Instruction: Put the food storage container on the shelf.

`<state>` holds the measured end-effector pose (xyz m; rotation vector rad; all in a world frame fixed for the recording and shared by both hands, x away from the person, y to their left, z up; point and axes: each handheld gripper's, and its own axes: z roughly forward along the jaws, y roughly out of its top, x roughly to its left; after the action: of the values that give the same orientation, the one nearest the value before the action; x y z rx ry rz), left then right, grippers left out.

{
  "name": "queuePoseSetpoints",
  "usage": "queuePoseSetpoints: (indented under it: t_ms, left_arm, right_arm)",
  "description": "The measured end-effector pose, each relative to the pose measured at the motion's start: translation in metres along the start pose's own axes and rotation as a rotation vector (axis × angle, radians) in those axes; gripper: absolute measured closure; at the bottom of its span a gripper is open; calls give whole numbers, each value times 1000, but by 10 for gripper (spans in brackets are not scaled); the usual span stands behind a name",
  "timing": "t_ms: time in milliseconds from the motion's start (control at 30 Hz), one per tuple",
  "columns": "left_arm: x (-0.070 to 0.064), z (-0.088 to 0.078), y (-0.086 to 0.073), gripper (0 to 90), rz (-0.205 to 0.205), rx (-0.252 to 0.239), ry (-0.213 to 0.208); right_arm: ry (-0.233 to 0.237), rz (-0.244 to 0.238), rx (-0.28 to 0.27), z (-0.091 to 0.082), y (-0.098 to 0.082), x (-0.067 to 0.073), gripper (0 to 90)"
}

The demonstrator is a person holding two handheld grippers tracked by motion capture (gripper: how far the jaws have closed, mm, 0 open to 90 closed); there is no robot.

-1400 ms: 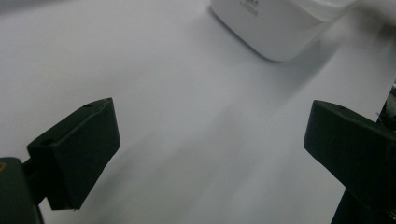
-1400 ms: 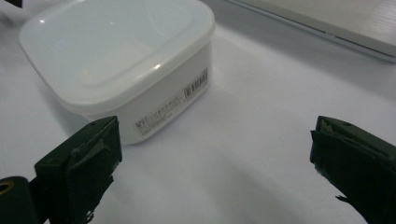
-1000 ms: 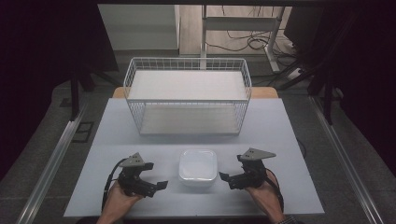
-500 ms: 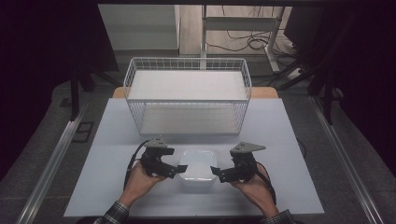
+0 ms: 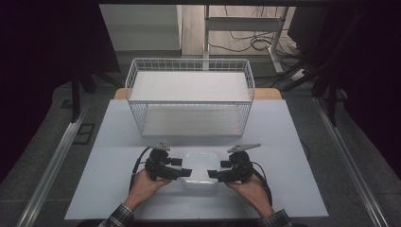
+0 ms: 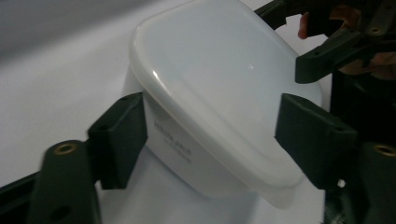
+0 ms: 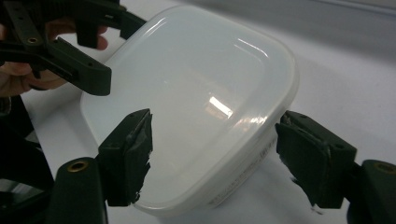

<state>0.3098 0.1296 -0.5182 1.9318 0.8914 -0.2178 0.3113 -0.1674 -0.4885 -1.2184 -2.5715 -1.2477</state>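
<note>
White table (image 5: pixel 283 142) seen from above; wire basket (image 5: pixel 189 97) placed at its far middle. White lidded container (image 5: pixel 200 166) set on the near middle, well apart from the basket. Left gripper (image 5: pixel 182 166) and right gripper (image 5: pixel 218 169) placed at opposite sides of it. Both sets of jaws have just been closing, container corners between them; firm contact cannot be told.

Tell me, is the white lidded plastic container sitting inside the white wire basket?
No, the white lidded plastic container rests on the table in front of the white wire basket, between the two grippers.
</note>
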Motion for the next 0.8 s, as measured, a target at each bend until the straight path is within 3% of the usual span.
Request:
queuePoseSetpoints:
  t_ms: [33, 100, 133, 167, 200, 233, 367, 400, 467, 533, 567, 800]
  left_arm:
    - [-3, -3, -4, 332, -31, -2, -4]
    - [-5, -5, -5, 355, -39, 1, 0]
    - [-8, -8, -6, 389, -35, 4, 5]
    - [-12, -15, -7, 494, -28, -3, 24]
    - [-12, -15, -7, 544, -28, -3, 24]
    - [-14, -17, -8, 571, -29, -5, 24]
    - [-22, -21, -9, 641, -28, -33, 62]
    - [-22, -21, -9, 680, -28, -33, 62]
    - [-25, -25, -9, 801, -14, -69, 93]
    - [-26, -23, -9, 803, -6, -67, 110]
    - [-25, -22, -9, 804, -24, -73, 110]
    - [-28, -28, -2, 804, -25, -110, 110]
  right_arm:
    - [14, 27, 10, -1, 0, -1, 305]
    - [25, 51, 20, -2, -1, -2, 321]
    - [33, 72, 27, -3, -2, -2, 357]
    - [24, 83, 23, -9, -3, 0, 485]
    - [24, 83, 23, -9, -3, 0, 485]
    - [18, 101, 11, -17, -4, 1, 585]
    - [13, 128, -21, -24, -8, 4, 660]
    - [13, 128, -21, -24, -8, 4, 660]
    - [-19, 111, -65, -31, -7, 6, 777]
    - [-34, 90, -72, -32, -7, 7, 776]
    - [-69, 73, -83, -31, -6, 10, 778]
    - [-83, 33, -155, -40, 2, 15, 781]
